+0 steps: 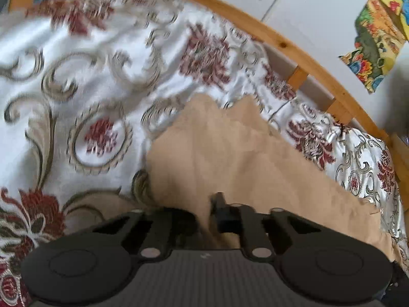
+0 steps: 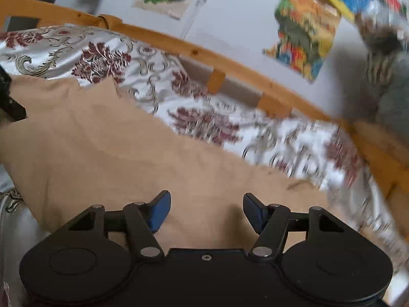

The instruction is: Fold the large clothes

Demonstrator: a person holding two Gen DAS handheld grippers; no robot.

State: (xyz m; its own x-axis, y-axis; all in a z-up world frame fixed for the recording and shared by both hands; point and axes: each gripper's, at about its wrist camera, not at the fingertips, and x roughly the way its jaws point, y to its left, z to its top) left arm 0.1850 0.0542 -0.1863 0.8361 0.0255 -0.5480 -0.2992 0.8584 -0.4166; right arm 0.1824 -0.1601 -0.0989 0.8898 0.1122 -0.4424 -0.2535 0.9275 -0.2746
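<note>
A large tan garment (image 1: 230, 153) lies spread on a white bedspread with red flowers (image 1: 102, 81). My left gripper (image 1: 204, 215) is shut on a fold of the tan garment, which bunches up between its fingers. In the right wrist view the same tan garment (image 2: 115, 148) fills the lower left. My right gripper (image 2: 205, 209) is open just above the cloth, its blue pads (image 2: 159, 209) wide apart with nothing between them. The left gripper shows as a dark shape at the far left edge (image 2: 10, 102).
A wooden bed rail (image 1: 281, 41) (image 2: 230, 64) runs along the far side of the bed. Behind it is a white wall with colourful posters (image 1: 375, 43) (image 2: 306, 30). A grey patterned object (image 2: 388, 81) sits at the right near the rail.
</note>
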